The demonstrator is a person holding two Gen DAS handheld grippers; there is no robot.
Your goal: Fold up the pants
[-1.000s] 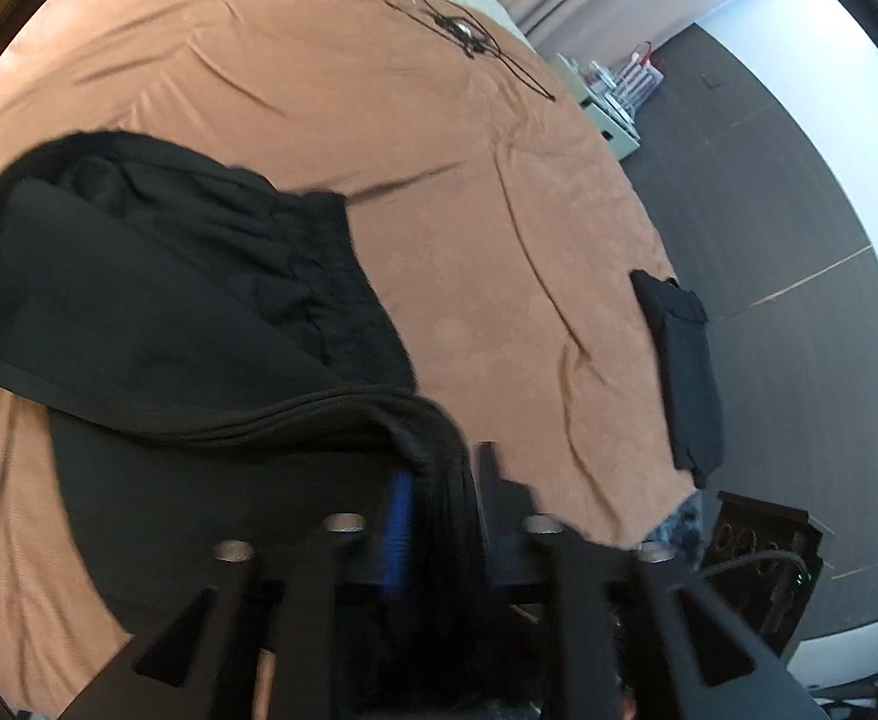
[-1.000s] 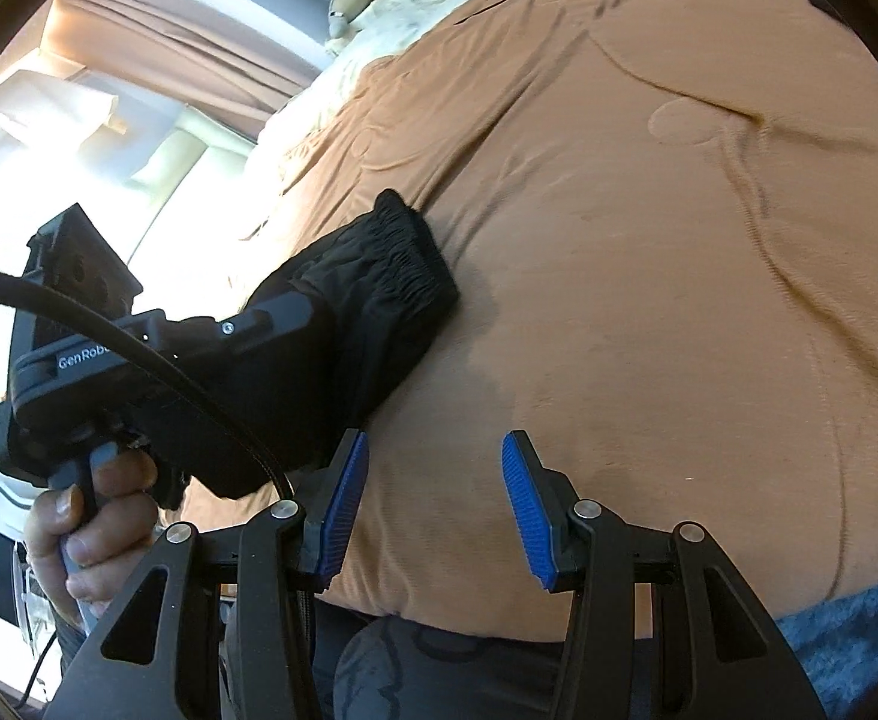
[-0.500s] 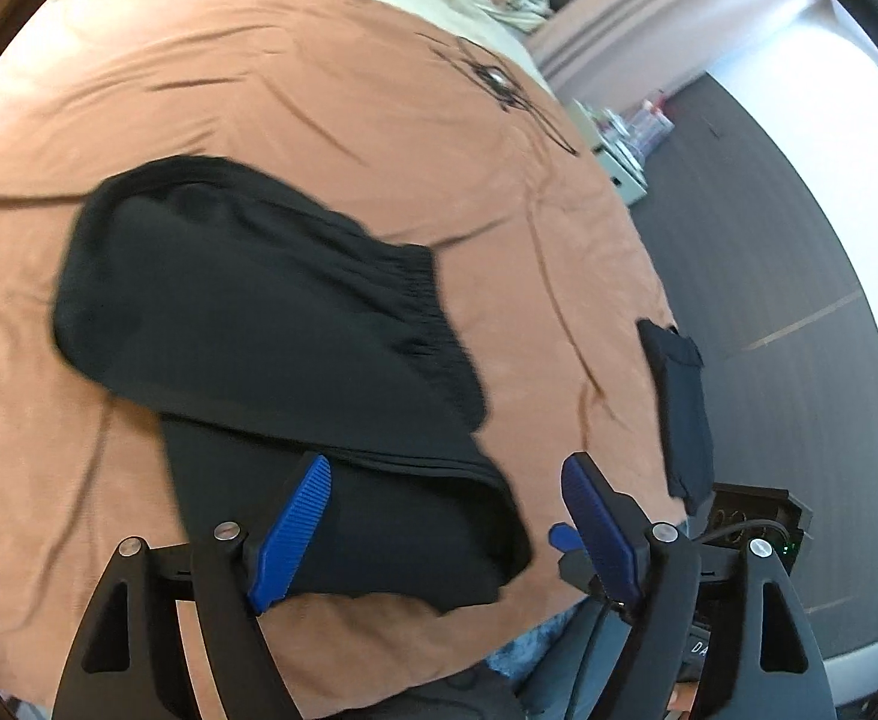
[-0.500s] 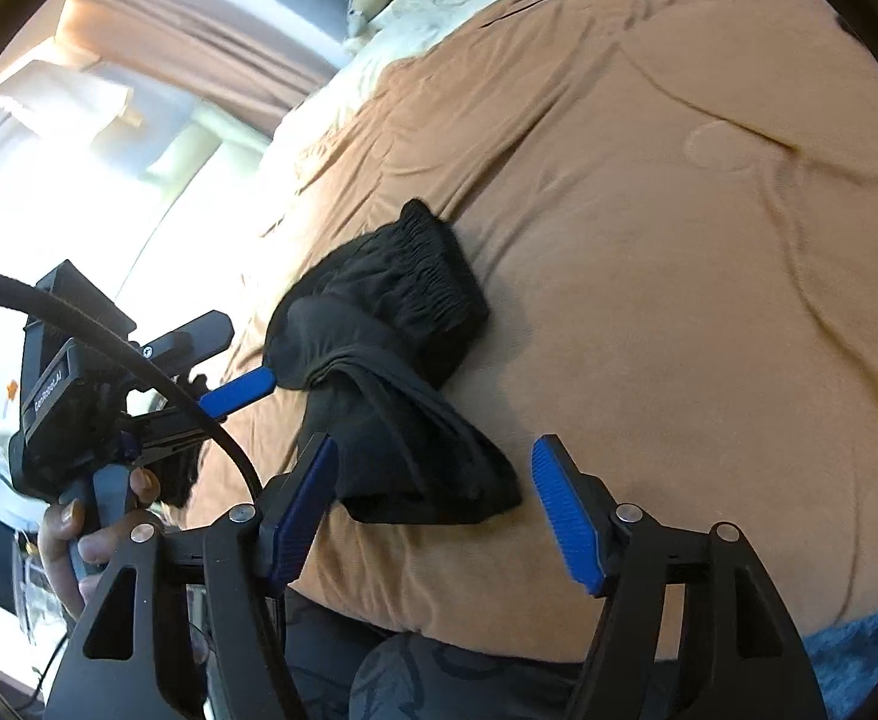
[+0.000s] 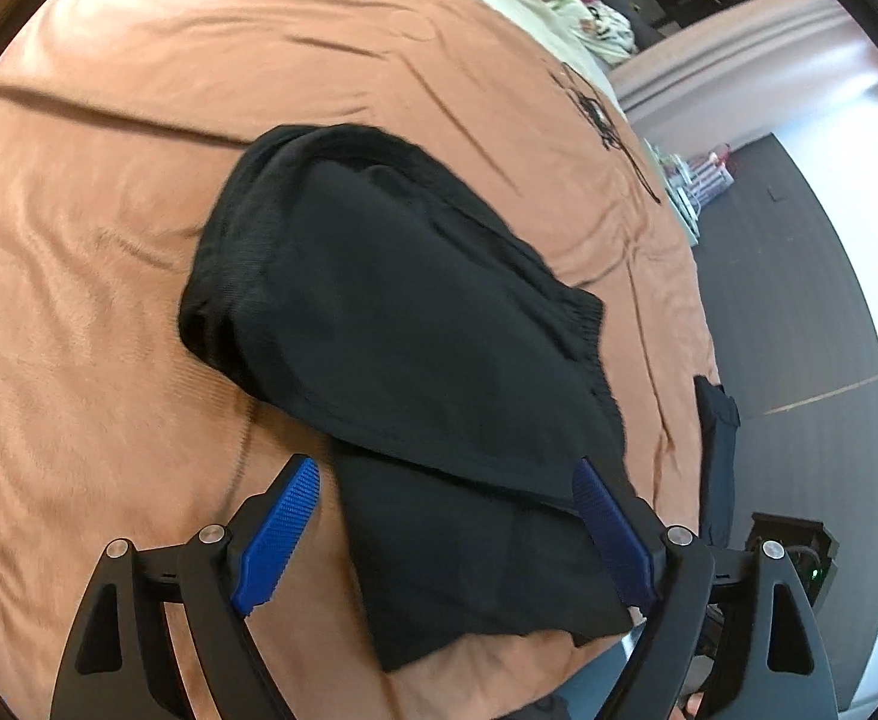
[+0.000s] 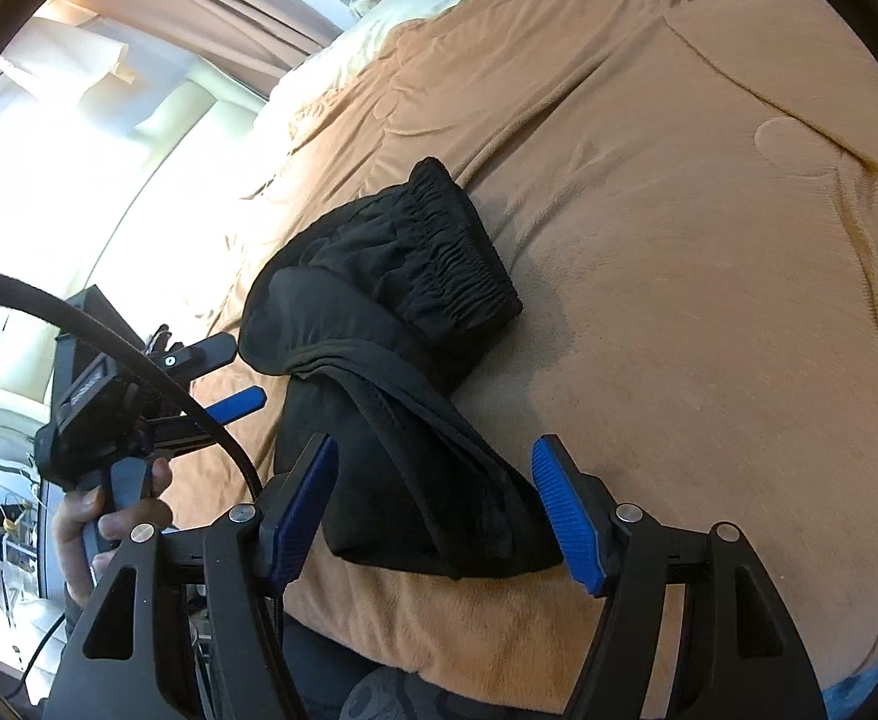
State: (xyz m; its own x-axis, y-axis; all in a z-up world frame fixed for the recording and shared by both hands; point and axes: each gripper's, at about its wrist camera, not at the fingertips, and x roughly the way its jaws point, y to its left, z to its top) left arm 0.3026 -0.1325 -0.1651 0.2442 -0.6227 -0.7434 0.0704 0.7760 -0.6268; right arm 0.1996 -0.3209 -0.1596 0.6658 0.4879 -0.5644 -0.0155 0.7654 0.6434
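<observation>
Brown blanket [image 5: 139,300] covers a big bed, and it has soft wrinkles all over. One pair of black pants [image 5: 415,360] lies folded on it, near the close edge of the bed. In the right wrist view the pants [image 6: 391,360] show a bunched stretchy waistband [image 6: 463,258] at the far end, and the folded legs come down toward the camera. The left gripper [image 5: 445,534] has its two blue pads spread wide apart, one on each side of the near end of the pants, and nothing is pinched between them. The right gripper [image 6: 439,516] is spread wide too, with the pants lying between its blue pads, and it is not squeezing them. In the right wrist view a hand [image 6: 109,516] holds the left gripper [image 6: 223,378] at the left, with a thick black cable [image 6: 139,360] curving in front of it. One more dark cloth [image 5: 718,450] hangs over the right edge of the bed, well apart from the pants. A thin black cord [image 5: 601,120] lies far away on the blanket. A cream pillow or sheet [image 5: 547,6] with bright things on it sits at the far end. A small black box [image 5: 799,558] with a green light sits on the dark floor [image 5: 799,312] at the right. Curtains [image 6: 187,6] and a bright window fill the far left
</observation>
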